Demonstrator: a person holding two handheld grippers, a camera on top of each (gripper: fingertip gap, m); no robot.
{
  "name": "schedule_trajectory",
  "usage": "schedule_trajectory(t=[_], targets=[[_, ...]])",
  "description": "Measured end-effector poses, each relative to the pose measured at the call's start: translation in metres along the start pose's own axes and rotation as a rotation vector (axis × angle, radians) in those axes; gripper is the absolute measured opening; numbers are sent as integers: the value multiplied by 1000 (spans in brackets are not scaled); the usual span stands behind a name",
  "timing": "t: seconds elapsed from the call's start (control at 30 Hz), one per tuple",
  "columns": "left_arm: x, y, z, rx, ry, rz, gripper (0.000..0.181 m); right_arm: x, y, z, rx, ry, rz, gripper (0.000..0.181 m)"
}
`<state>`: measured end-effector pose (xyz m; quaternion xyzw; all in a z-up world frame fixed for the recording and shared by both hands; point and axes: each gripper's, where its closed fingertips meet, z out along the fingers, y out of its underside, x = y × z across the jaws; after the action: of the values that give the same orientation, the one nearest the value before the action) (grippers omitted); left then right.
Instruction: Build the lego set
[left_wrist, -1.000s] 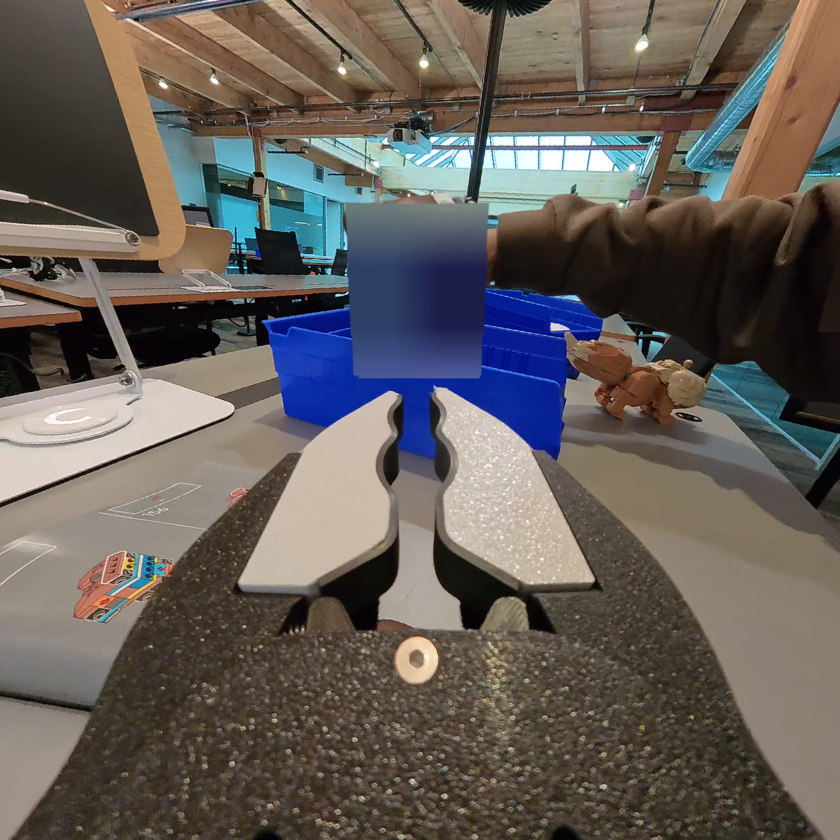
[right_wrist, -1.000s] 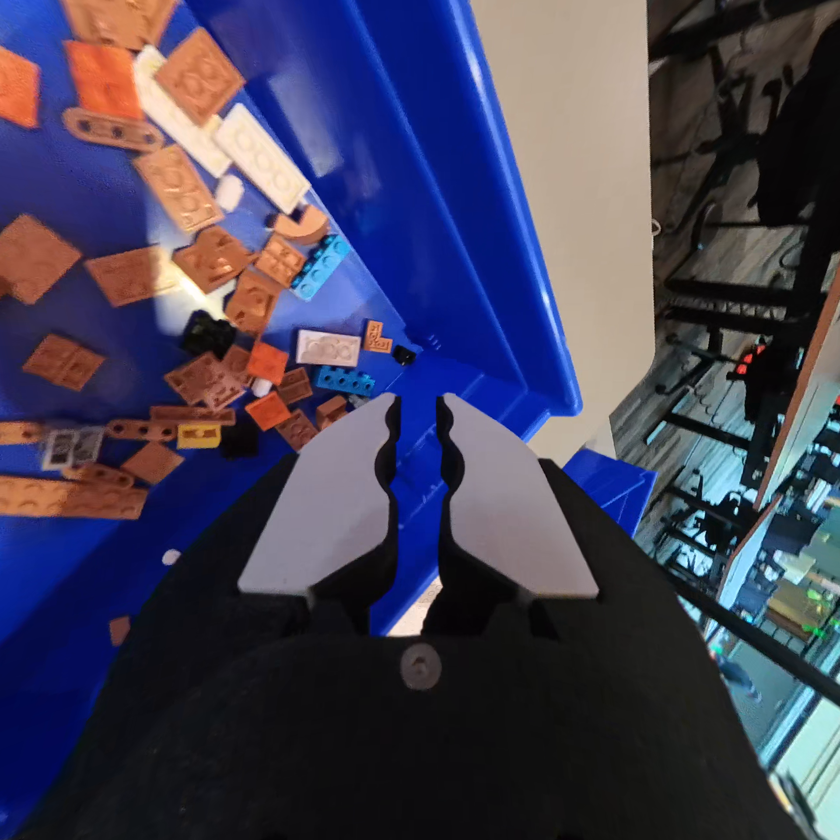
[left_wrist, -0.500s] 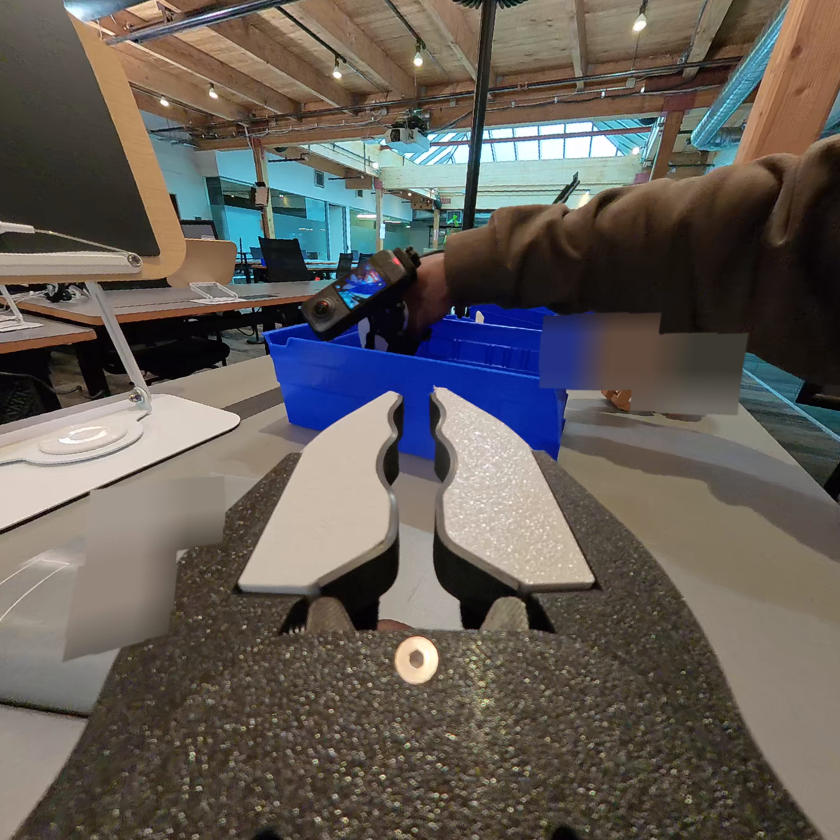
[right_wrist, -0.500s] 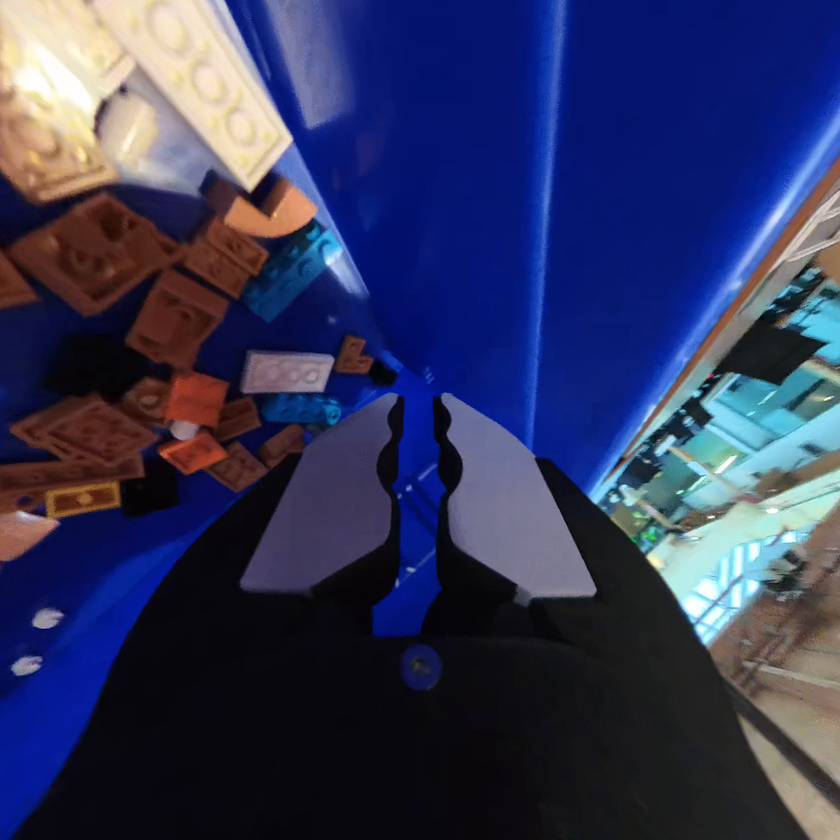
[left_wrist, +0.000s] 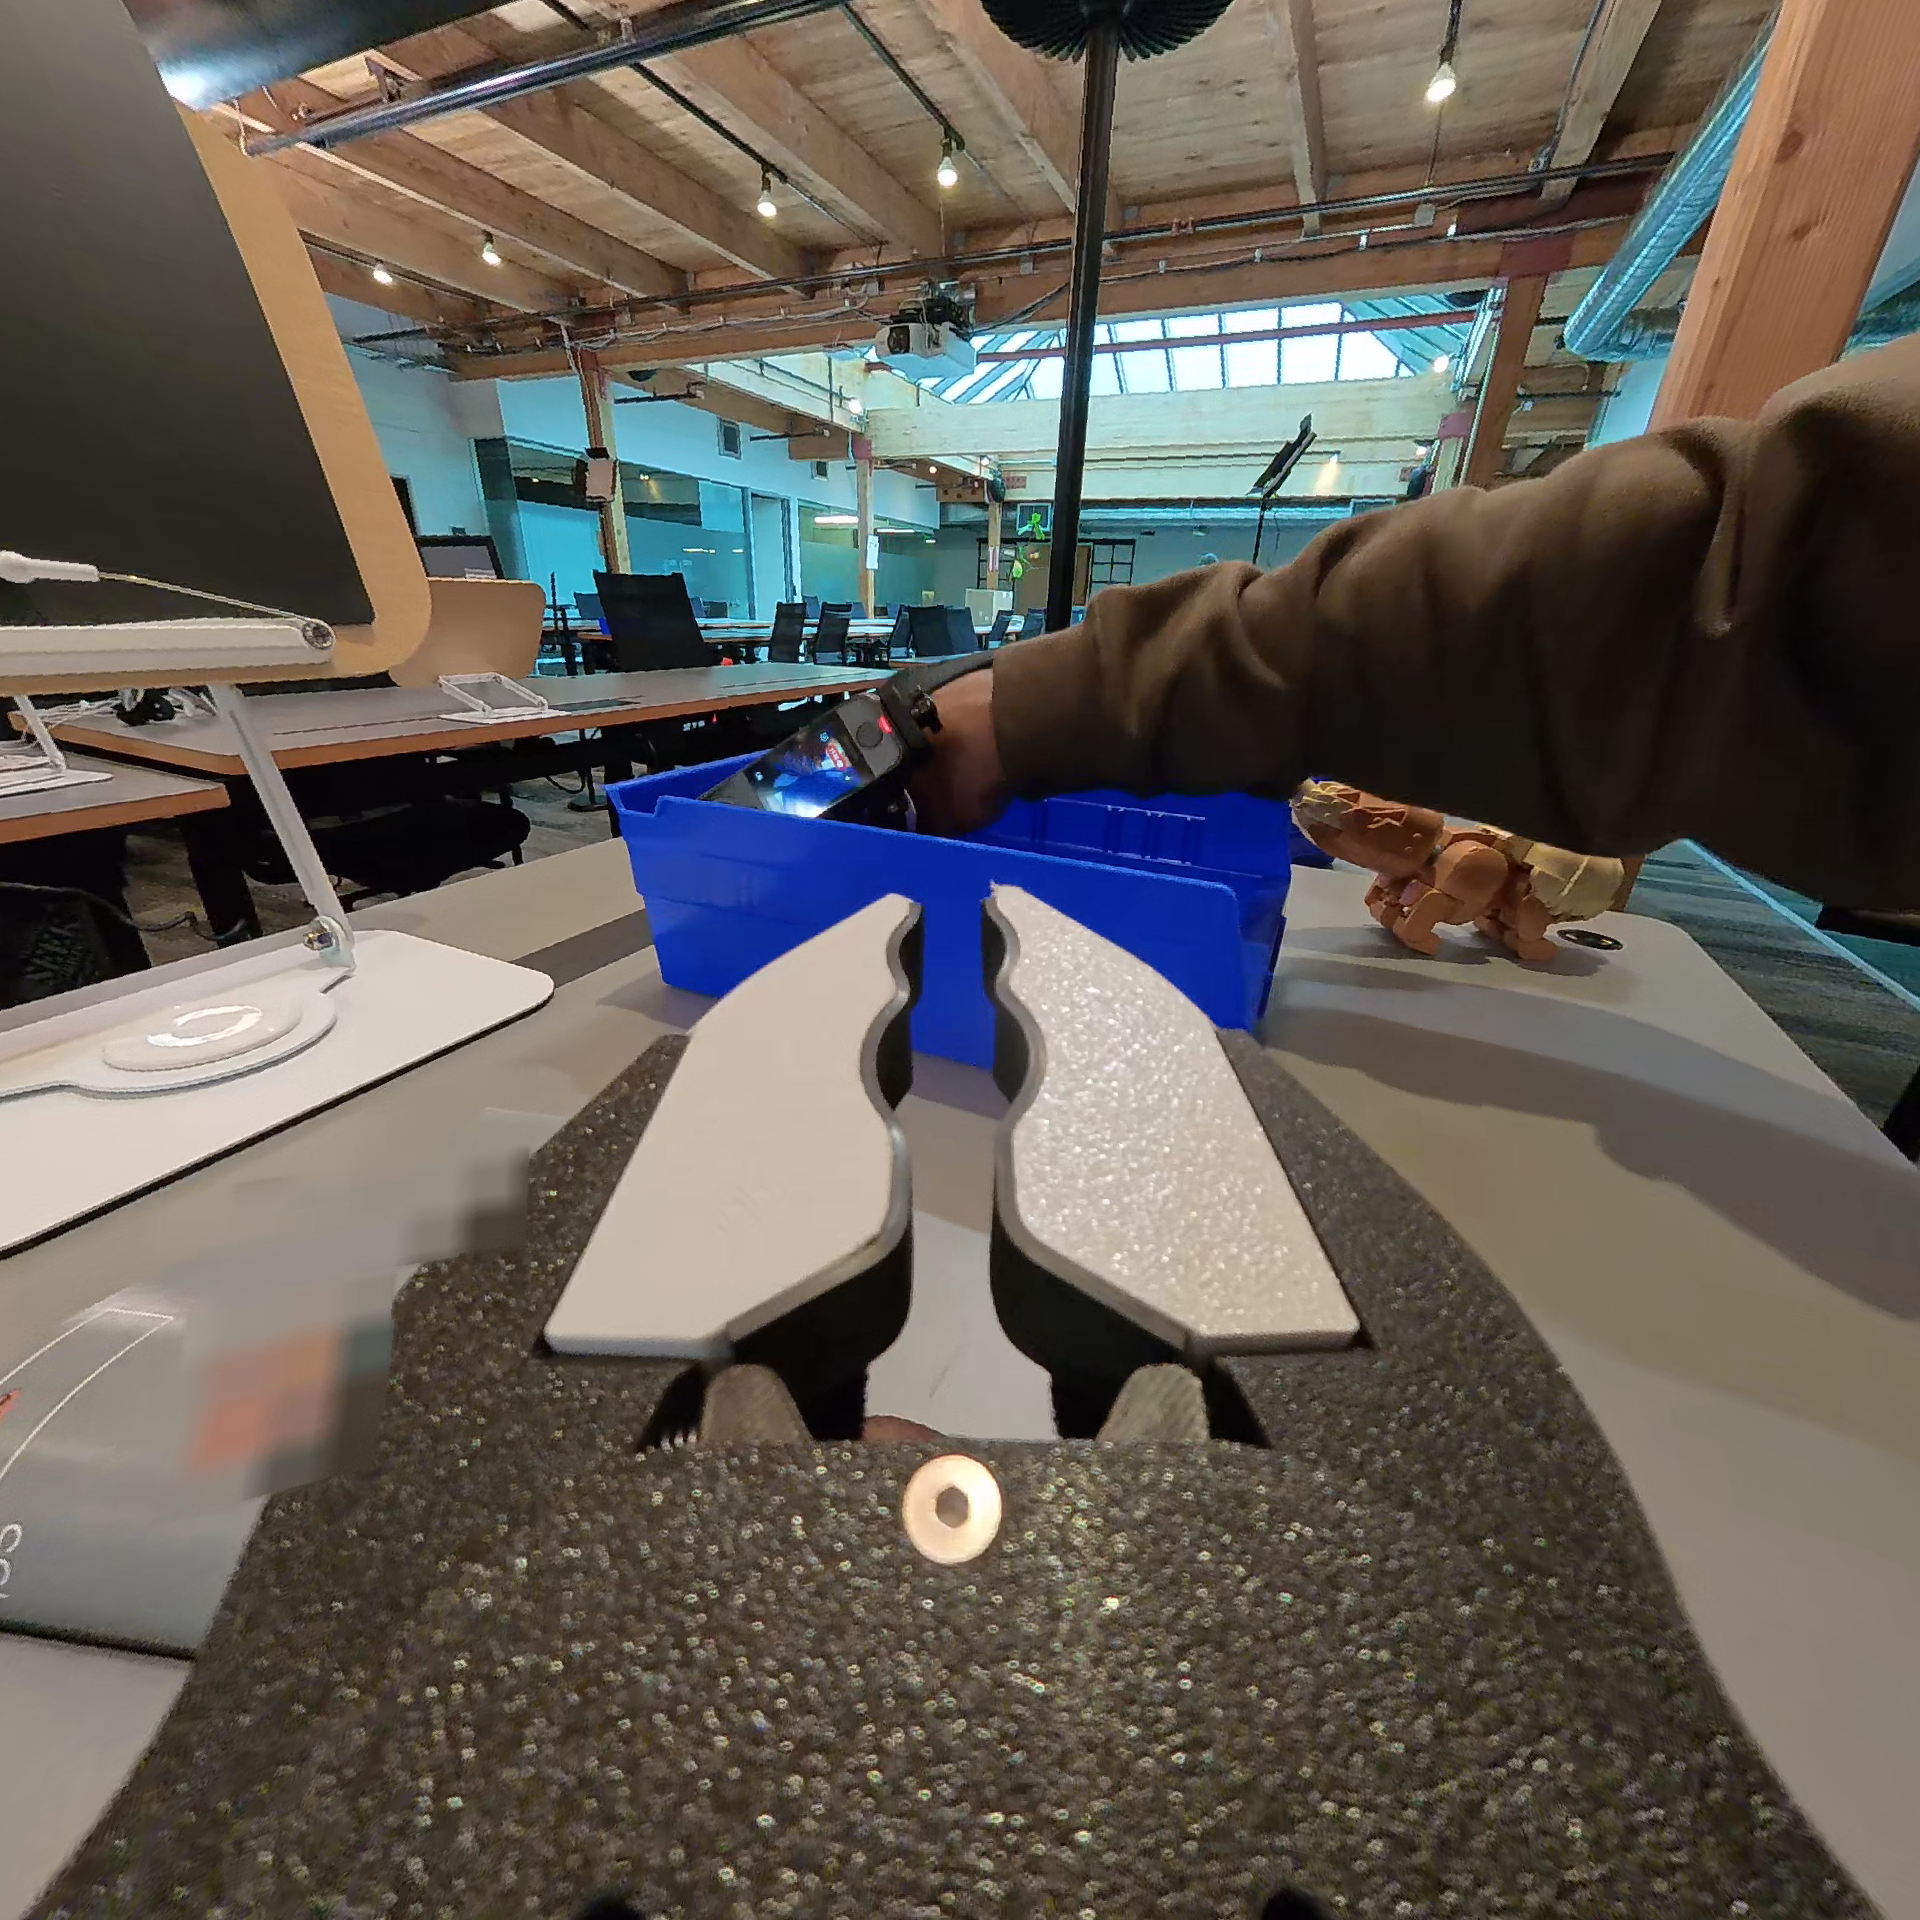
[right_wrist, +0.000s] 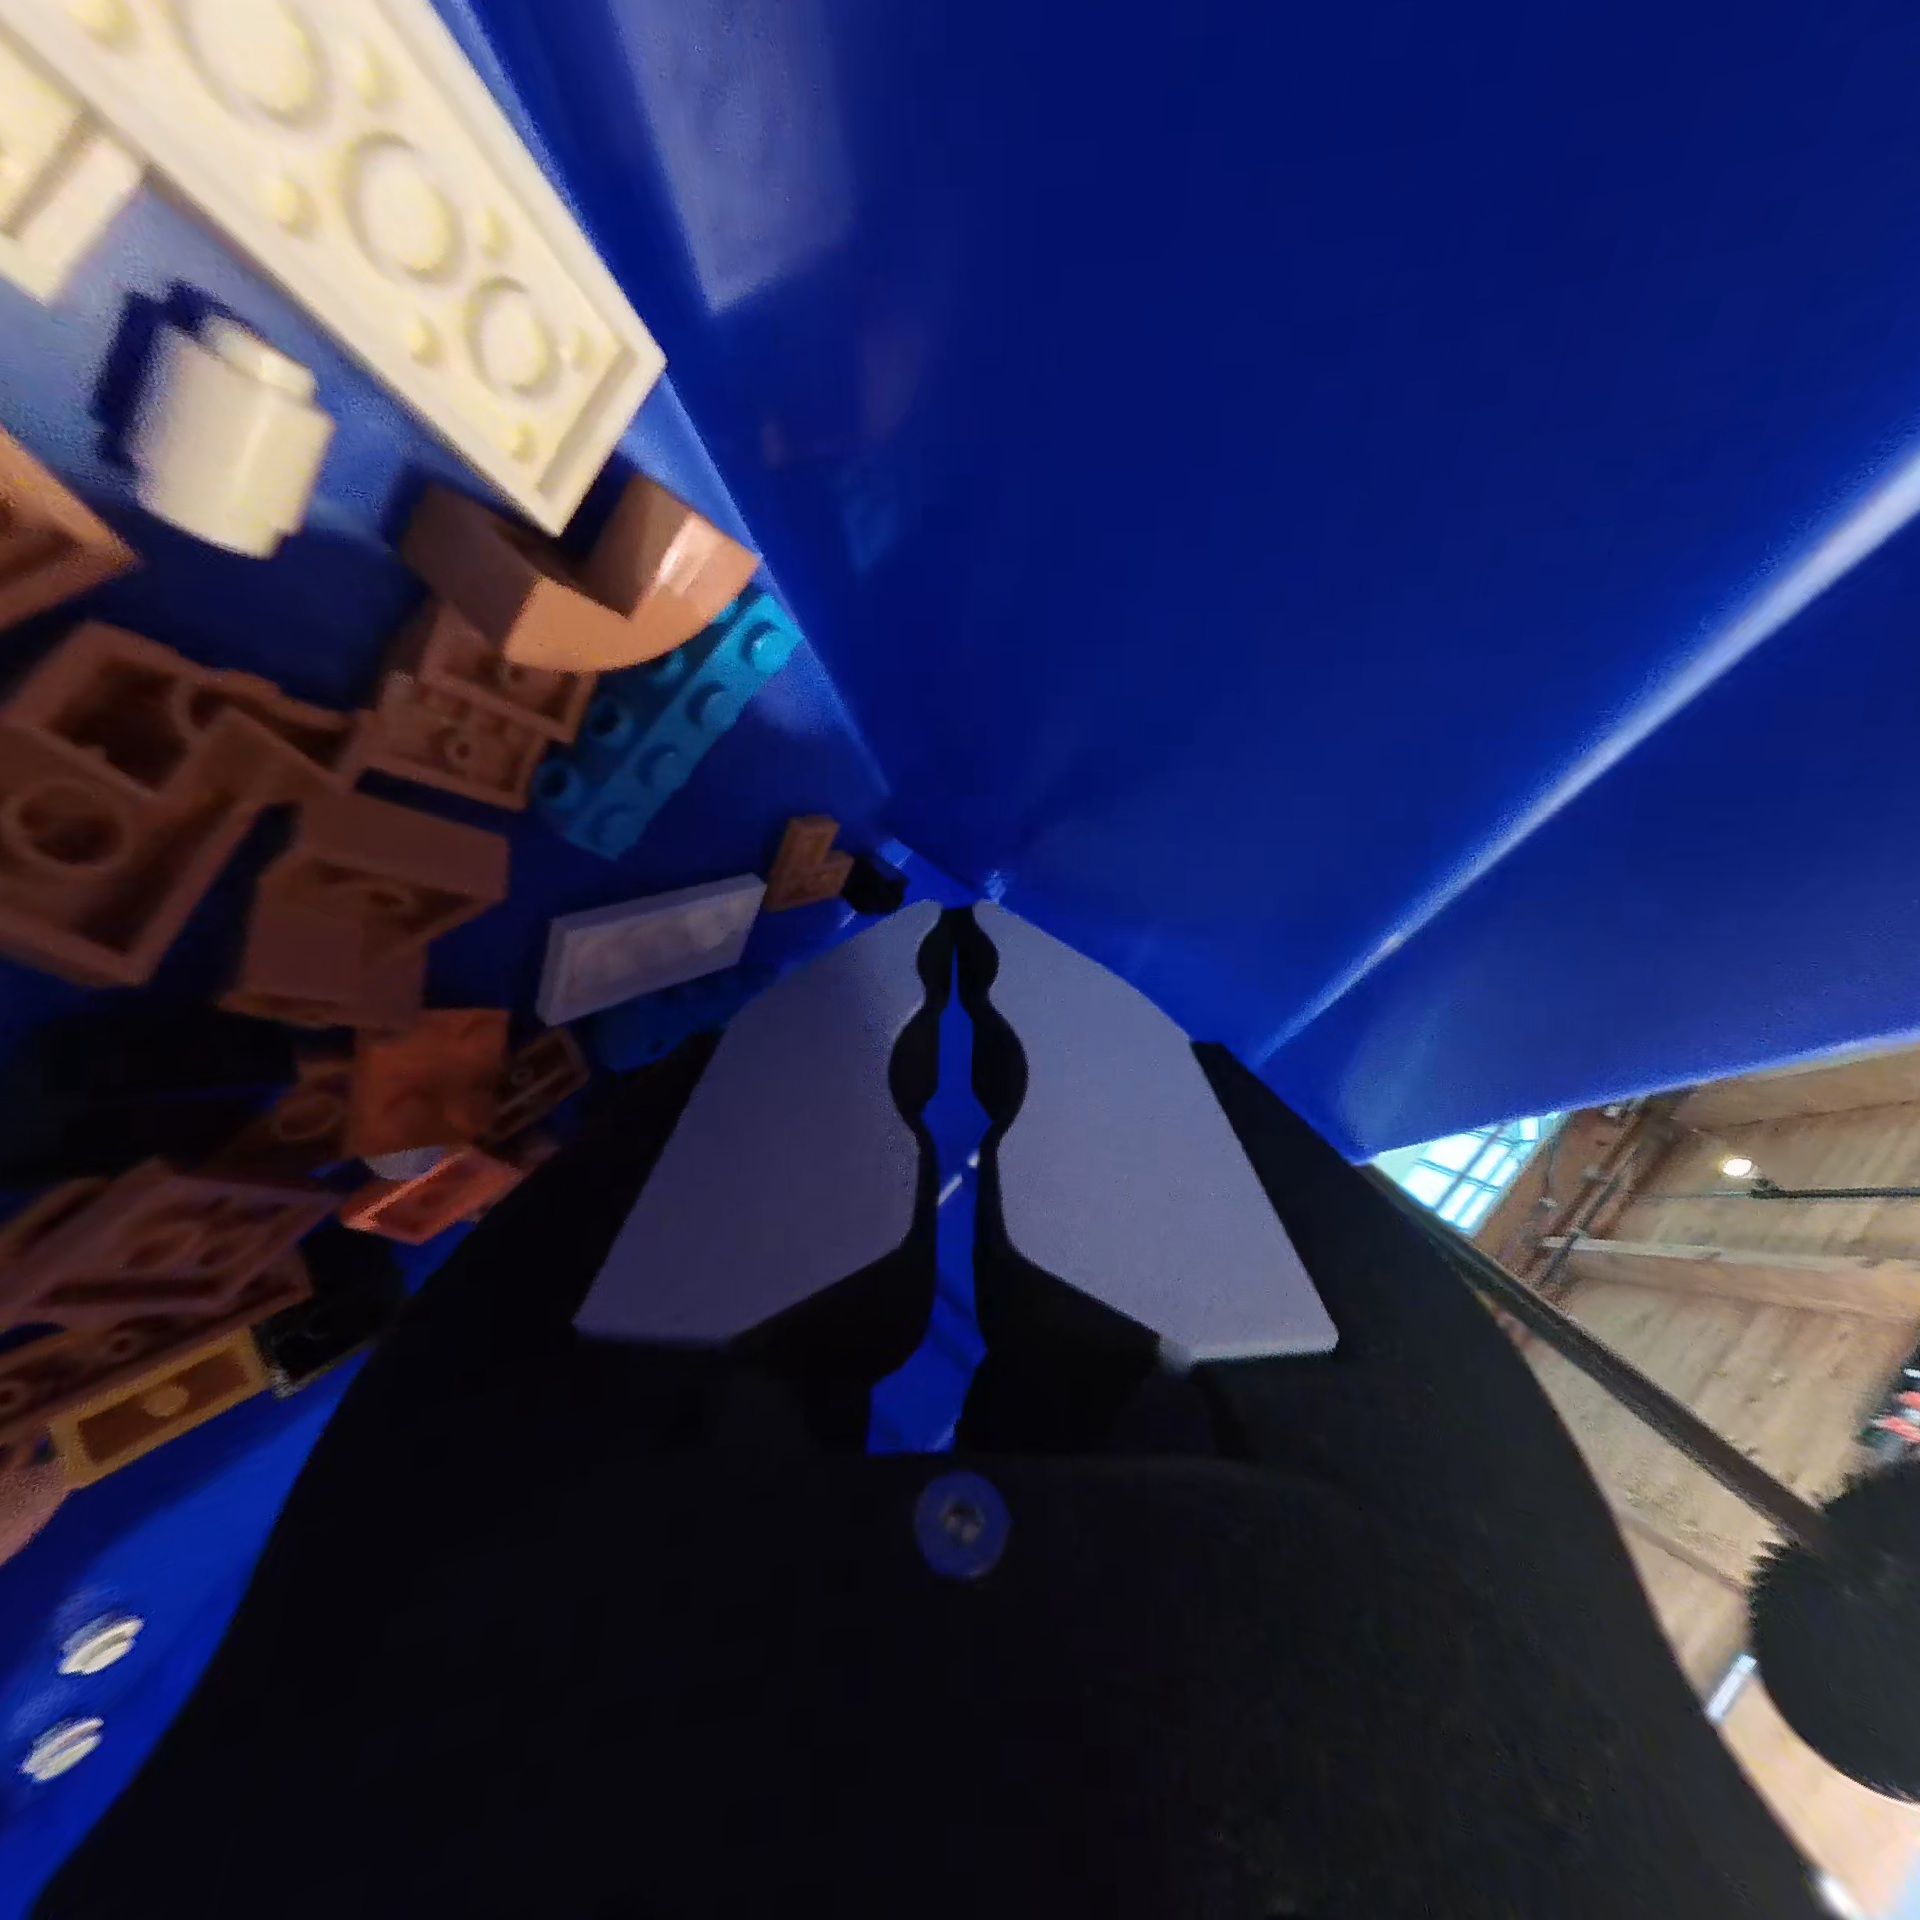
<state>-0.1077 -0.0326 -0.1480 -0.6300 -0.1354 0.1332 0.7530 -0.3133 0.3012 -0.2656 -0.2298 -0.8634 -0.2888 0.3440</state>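
Note:
A blue bin (left_wrist: 779, 914) stands on the grey table ahead of my left gripper (left_wrist: 951, 899), which hovers low over the table, open a little and empty. A sleeved arm (left_wrist: 1455, 665) reaches into the bin with the right gripper's body (left_wrist: 821, 764). In the right wrist view my right gripper (right_wrist: 951, 916) is down in the bin's corner by the blue wall (right_wrist: 1247, 520), its tips closed together with nothing showing between them. A tiny black piece (right_wrist: 871, 888) and a small brown corner piece (right_wrist: 808, 862) lie just left of the tips. Several brown pieces (right_wrist: 156, 779), a white tile (right_wrist: 649, 940), a light blue brick (right_wrist: 665, 727) and a cream plate (right_wrist: 364, 208) lie around.
A built brown and tan lego animal (left_wrist: 1455, 883) stands on the table (left_wrist: 1558, 1195) right of the bin. A white monitor stand base (left_wrist: 260, 1029) sits at the left, with a grey printed mat (left_wrist: 83, 1455) in front of it. My hands' fingertips stand some 40 cm from each other.
My right gripper has gone down into the bin's corner and its fingers have closed from a small gap. The arm has dropped lower. My left gripper has stayed put.

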Motion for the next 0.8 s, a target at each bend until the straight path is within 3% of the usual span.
schedule_trajectory(t=[0.47, 0.8], targets=[[7, -5, 0, 30, 30, -29, 10, 5, 1, 16, -27, 46, 23, 0], [8, -6, 0, 37, 42, -41, 10, -4, -9, 7, 59, -101, 41, 0]])
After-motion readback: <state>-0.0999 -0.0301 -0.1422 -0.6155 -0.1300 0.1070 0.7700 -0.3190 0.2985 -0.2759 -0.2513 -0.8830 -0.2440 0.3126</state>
